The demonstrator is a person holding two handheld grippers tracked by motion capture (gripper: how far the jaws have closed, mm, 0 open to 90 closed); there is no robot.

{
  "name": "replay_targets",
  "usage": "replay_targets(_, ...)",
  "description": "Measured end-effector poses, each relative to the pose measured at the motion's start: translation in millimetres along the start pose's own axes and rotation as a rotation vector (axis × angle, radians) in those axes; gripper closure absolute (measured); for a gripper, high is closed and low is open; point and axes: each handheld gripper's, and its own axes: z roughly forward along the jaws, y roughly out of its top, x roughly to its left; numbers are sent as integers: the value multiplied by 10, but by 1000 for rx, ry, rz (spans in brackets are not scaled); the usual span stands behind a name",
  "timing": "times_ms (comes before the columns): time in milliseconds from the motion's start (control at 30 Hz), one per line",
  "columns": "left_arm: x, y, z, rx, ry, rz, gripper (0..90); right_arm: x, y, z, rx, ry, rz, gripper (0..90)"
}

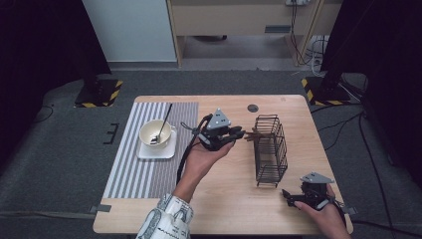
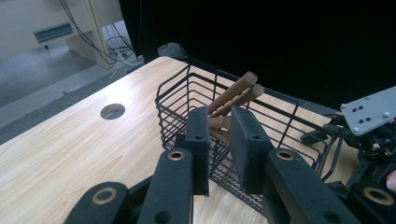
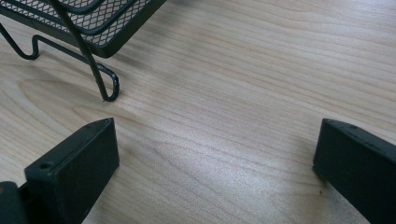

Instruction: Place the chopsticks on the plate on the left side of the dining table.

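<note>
The wooden chopsticks (image 2: 236,98) are pinched near mid-length between the jaws of the left gripper (image 1: 238,134), held just above the black wire basket (image 1: 271,149), at 3 o'clock from the white cup (image 1: 155,133). Judged step: loading; next, tilt the sticks tip-down and lower them inside the rim before releasing. The right gripper (image 1: 287,197), jaws spread and empty, rests at the basket's 5 o'clock.

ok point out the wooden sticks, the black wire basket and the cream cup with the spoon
brown wooden sticks (image 2: 236,93), left gripper view, on the upper shafts near the round ends
black wire basket (image 1: 271,172), high view, on its near wire wall
cream ceramic cup (image 1: 148,130), high view, on its left rim
</note>
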Motion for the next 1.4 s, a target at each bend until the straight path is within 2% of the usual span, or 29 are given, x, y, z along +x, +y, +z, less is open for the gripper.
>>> replay_targets(200,-13,38,61,2,-17,-4,748,2,-1,-1,0,-1,1,2)
replay_targets(267,-21,48,80,11,-10,5,741,2,-1,-1,0,-1,1,2)
replay_targets(533,18,69,133,22,-10,-4,740,2,-3,0,-1,-2,-1,2)
replay_targets(600,27,83,144,32,0,6,742,4,-3,-3,-1,-1,1,2)
replay_targets(700,64,101,162,37,5,-4,745,3,-4,-4,1,0,-2,2)
replay_targets(867,95,105,206,62,-9,-17,740,3,-6,-6,1,1,-4,2)
replay_targets(1133,86,115,347,118,16,10,722,4,-8,-6,-1,2,-7,2)
replay_targets(1400,75,123,469,145,22,32,742,9,-10,-8,0,3,-3,2)
